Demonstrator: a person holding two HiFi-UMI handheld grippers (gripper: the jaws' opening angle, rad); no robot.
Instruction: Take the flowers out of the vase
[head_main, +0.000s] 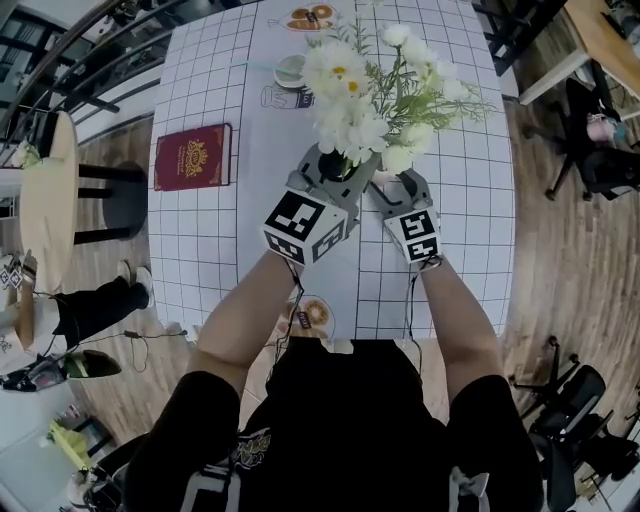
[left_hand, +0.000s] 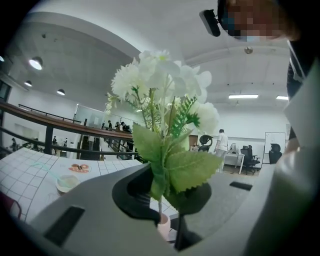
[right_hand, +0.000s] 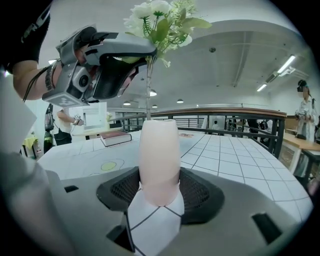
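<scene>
Two grippers share the job, one above the other along a single upright line. The left gripper (left_hand: 169, 220) has its jaws clenched on the stems (right_hand: 148, 85) just under the leaves, reaching in from the side and close to level, so the white flowers (left_hand: 160, 85) fan out above its jaws. The right gripper (right_hand: 159, 189) sits lower and has its jaws clamped on the foot of the pale pink vase (right_hand: 159, 150), which stands upright between the pads. No view shows whether the vase base touches the checked table (right_hand: 240, 150).

What the next move turns on is the line of the stems. Their long axis runs straight down from the left jaws into the vase mouth, in line with the vase's own axis, and in the right gripper view one thin stem spans the open gap between the two grippers. The lower ends are not yet clear of the rim: the left gripper view shows the pink lip directly beneath the jaws. My judgement is that the lift should go straight up along that axis while the right gripper keeps the vase fixed. Any sideways drift would lever the stems against the narrow mouth and tip the vase.
</scene>
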